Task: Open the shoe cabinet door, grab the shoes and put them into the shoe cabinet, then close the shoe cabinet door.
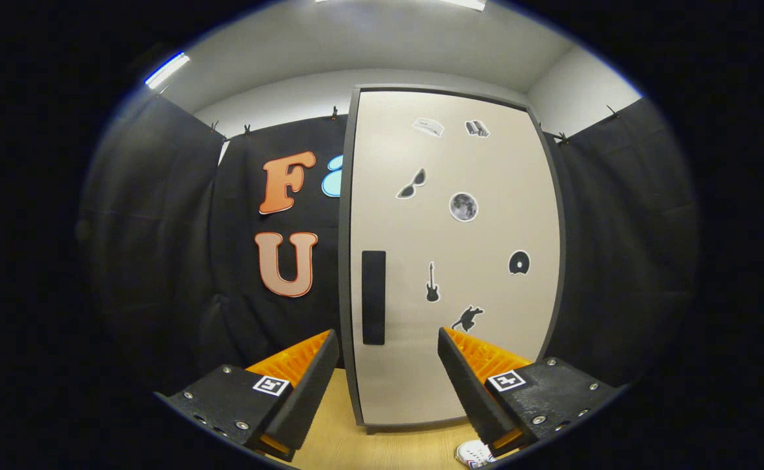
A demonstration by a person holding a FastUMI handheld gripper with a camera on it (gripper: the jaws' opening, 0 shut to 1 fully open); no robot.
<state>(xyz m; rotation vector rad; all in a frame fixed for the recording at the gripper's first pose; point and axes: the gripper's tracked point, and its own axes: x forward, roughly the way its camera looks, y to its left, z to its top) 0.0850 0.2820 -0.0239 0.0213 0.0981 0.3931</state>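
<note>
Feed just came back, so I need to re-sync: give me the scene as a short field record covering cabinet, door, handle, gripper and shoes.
cabinet: tall beige shoe cabinet standing on the wooden floor, ahead of the fingers
door: shut, stickers on its face
handle: dark vertical handle near the door's left edge, just beyond the left finger
gripper: gripper open, holding nothing, aimed at the lower door
shoes: one white shoe on the floor by the right finger, partly hidden
task stage: door not yet opened

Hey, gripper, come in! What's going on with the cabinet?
Gripper open, holding nothing. Cabinet door shut, handle just ahead of fingers. Shoe on floor by right finger. Nothing in the way.
</note>
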